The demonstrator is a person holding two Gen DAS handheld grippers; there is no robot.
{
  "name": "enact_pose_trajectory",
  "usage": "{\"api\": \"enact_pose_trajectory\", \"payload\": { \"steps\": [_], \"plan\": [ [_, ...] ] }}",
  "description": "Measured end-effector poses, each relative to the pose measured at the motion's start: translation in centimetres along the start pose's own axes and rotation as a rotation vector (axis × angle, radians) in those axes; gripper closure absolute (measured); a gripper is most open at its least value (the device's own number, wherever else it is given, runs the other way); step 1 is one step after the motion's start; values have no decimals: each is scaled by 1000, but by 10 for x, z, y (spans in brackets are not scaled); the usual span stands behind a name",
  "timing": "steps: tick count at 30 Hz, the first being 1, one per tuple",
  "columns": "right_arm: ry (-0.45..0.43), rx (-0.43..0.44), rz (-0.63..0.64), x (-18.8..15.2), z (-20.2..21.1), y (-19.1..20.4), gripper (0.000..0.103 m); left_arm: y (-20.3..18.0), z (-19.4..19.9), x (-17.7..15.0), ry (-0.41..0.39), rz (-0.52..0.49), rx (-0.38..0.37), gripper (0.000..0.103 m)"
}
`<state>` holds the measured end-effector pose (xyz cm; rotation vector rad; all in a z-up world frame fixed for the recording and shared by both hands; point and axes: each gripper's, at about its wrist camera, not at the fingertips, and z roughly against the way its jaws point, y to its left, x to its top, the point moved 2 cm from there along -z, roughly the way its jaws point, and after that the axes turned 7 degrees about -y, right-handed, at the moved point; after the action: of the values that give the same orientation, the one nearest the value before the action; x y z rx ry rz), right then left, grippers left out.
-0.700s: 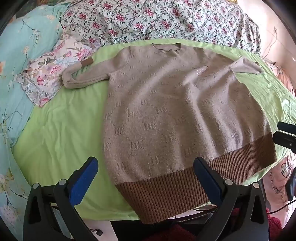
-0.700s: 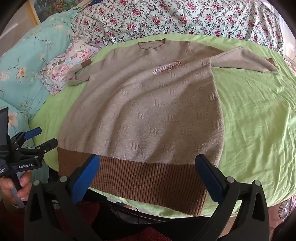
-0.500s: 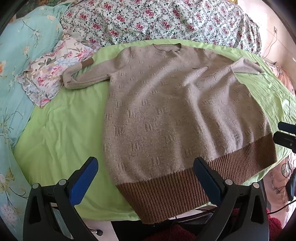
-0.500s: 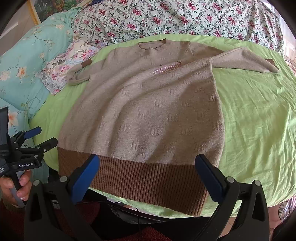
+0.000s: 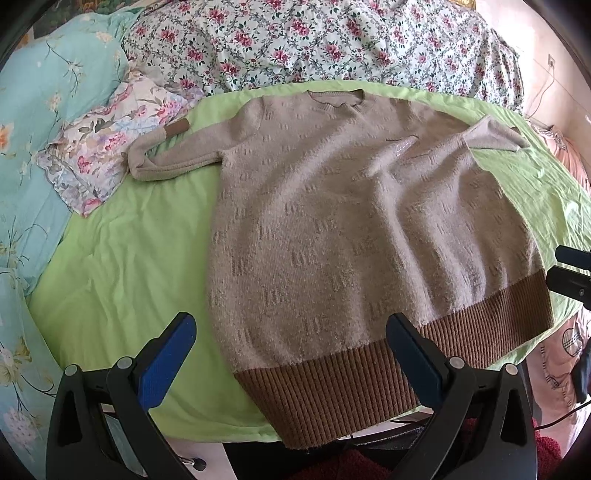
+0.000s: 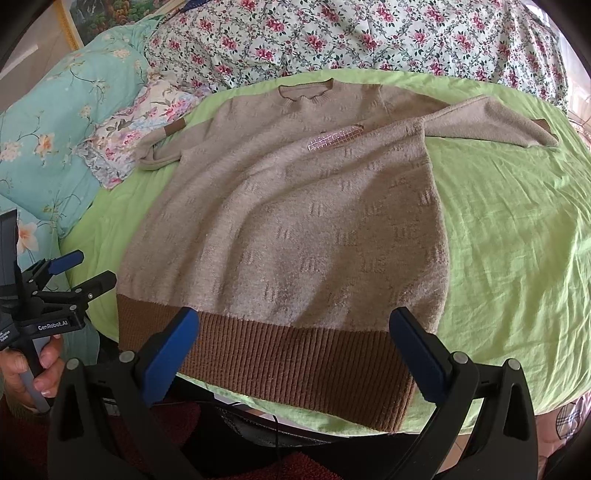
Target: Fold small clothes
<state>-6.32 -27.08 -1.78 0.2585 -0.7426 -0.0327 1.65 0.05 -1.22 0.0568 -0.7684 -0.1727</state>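
I hold both tools wide apart at the jaws and gripping nothing: my left tool (image 5: 291, 354) hangs over the near left corner of the brown ribbed hem (image 5: 388, 376), my right tool (image 6: 295, 350) over the middle and right of that same band. The beige knit sweater (image 6: 295, 221) lies face up and spread on the green sheet (image 6: 509, 240), collar away from me, its hem hanging slightly over the near edge of the bed. I judge the fold has not begun, so the first job is the sleeves: the left sleeve (image 5: 177, 158) is doubled back with its brown cuff resting on a floral pillow (image 5: 92, 155), and the right sleeve (image 6: 491, 122) stretches flat across the sheet. Each should be pinched near the cuff and laid across the chest before the body is halved; the knit is soft and will drag, so I would lift rather than slide. Some wrinkles in the body want smoothing first. Behind the sweater lie a rose-patterned quilt (image 6: 369, 33) and turquoise floral bedding (image 5: 44, 92).
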Motion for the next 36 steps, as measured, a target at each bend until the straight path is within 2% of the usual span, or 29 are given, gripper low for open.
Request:
{"api": "enact_pose_trajectory", "payload": {
  "steps": [2,10,15,16,18,20,25,36],
  "plan": [
    [3,2,-2,0,0,-1,0,-1,-1,1,8,2,-4,0],
    [-22,26,-11,-1,1,0,0,-1,0,1,-52,-8,16,0],
    [12,-12,4,0,-1,-1,0,0,-5,4,1,1,5,0],
    [-12,13,-9,0,-2,-2,0,0,-6,4,2,2,6,0],
    [37,-26,-2,0,-5,-7,0,1,-8,6,6,3,2,0],
    [48,-27,-9,0,-6,-9,0,0,-11,7,7,0,-5,0],
    [3,-2,-33,0,-13,-18,0,-6,-20,10,15,-14,-21,0],
    [25,-2,-115,12,-23,-45,0,-14,-39,27,33,-7,-68,0]
  ]
}}
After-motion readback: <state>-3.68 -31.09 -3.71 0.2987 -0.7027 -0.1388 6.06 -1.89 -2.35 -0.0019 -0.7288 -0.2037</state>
